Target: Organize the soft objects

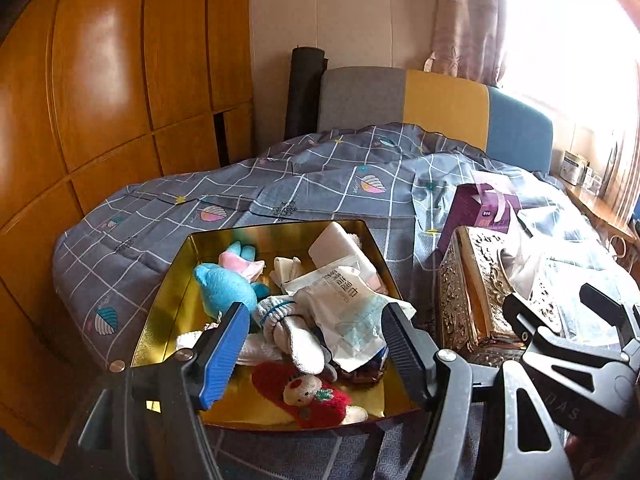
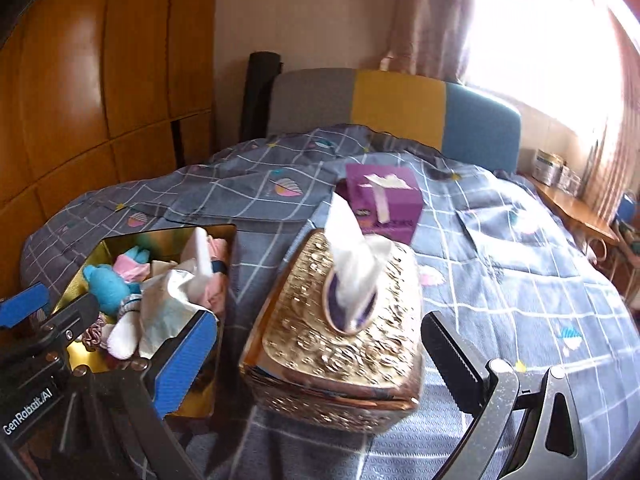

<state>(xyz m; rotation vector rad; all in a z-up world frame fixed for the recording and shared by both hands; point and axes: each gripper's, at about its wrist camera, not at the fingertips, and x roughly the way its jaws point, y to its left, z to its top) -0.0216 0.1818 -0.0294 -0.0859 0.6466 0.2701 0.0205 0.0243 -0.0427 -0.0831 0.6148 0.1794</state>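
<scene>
I am standing at the bed [image 2: 500,248], whose grey checked quilt carries everything. On it, to my left, sits the gold tin [image 1: 180,264], already heaped with soft things; just beside it to the right stands the embossed gold tissue box [image 2: 332,356], a white tissue [image 2: 352,256] sticking upright out of its top, and beyond that a purple tissue carton [image 2: 384,200].

My left tongs [image 1: 316,344] hang wide apart over the tin's near edge, holding nothing. Straight ahead between them lies a white sock [image 1: 296,340], its long axis running toward me and a little rightward, with the blue plush [image 1: 224,284] behind and the red plush [image 1: 316,396] nearer. My right tongs [image 2: 320,360] are also spread wide and empty, flanking the tissue box, so I judge the left the nearer pair for anything in the tin.
</scene>
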